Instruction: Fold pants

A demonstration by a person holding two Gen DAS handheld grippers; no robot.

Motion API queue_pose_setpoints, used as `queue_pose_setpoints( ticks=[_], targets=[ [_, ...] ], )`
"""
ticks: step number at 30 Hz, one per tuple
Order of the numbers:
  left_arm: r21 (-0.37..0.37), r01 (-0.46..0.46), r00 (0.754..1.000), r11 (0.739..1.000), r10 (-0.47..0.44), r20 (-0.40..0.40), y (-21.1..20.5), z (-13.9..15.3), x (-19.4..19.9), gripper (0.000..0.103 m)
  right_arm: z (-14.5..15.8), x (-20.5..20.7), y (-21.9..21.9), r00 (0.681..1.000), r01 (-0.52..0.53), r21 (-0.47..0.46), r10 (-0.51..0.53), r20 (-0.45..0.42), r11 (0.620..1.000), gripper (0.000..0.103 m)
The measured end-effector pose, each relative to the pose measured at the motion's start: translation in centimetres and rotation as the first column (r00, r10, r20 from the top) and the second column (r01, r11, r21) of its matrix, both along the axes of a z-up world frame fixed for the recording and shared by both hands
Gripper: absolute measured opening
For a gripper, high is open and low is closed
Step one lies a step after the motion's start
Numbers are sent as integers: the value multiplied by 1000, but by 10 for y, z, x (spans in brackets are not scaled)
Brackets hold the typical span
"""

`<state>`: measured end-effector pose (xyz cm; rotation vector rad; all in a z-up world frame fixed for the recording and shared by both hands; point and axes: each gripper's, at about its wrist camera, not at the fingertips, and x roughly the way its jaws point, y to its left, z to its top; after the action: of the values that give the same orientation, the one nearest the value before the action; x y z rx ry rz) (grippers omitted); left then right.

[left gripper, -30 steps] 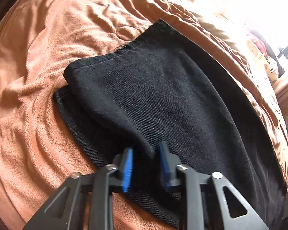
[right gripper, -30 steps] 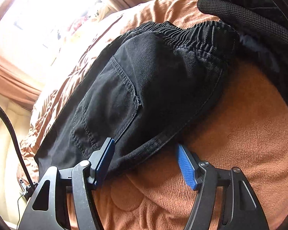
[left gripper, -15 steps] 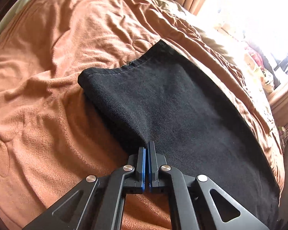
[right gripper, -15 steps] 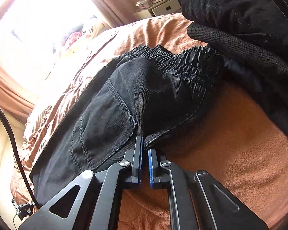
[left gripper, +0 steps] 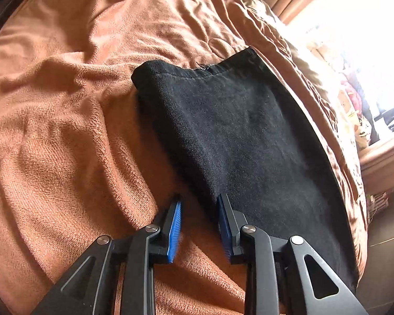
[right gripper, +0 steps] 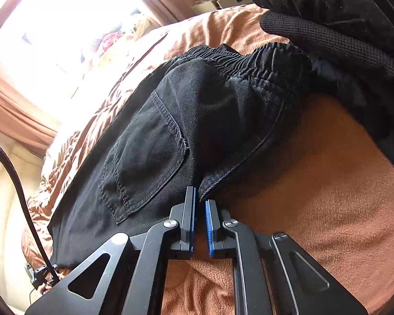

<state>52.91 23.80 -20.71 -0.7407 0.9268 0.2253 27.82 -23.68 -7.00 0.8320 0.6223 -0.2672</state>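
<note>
Black pants (right gripper: 186, 120) lie lengthwise-folded on the bed (left gripper: 65, 136); your right tool (right gripper: 200, 197) pinches the seat edge, your left tool (left gripper: 198, 204) is opening, empty, beside the leg; regrip there next.

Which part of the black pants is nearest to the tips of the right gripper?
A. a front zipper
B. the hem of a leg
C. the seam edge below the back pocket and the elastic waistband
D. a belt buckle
C: in the right wrist view the right gripper sits at the pants' stitched seam edge, with the back pocket and gathered waistband just beyond.
</note>
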Motion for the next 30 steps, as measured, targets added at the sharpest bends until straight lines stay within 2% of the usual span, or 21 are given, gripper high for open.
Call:
queue_pose_setpoints(
  ticks=[8, 13, 19, 21, 25, 27, 29, 30],
  targets=[
    [-23, -44, 998, 999, 45, 51, 8, -5, 15, 35, -16, 7, -13, 1000, 9, 82, -9, -1, 997, 8],
    [-10, -63, 995, 998, 63, 75, 14, -1, 24, 35, -18, 15, -21, 1000, 15, 104, -17, 16, 994, 8],
    [-12, -85, 983, 996, 86, 161, 26, 15, 26, 35, -10, 10, -26, 993, 61, 100, -70, 92, 993, 8],
    [6, -80, 988, 997, 78, 130, 25, 13, 30, 35, -9, 10, -25, 993, 79, 80, -85, 76, 994, 8],
    [12, -74, 993, 997, 72, 93, 26, 1, 35, 35, -18, 10, -23, 993, 111, 116, -115, 31, 987, 8],
    [22, -83, 992, 996, 80, 95, 25, -2, 36, 30, -20, 6, -20, 991, 130, 131, -133, 18, 983, 8],
    [31, -96, 992, 995, 93, 91, 27, -4, 37, 16, -21, -1, -18, 989, 139, 139, -144, 23, 980, 8],
    [23, -102, 991, 995, 99, 95, 28, -4, 37, 13, -23, -3, -17, 989, 139, 139, -144, 21, 980, 8]
  ],
)
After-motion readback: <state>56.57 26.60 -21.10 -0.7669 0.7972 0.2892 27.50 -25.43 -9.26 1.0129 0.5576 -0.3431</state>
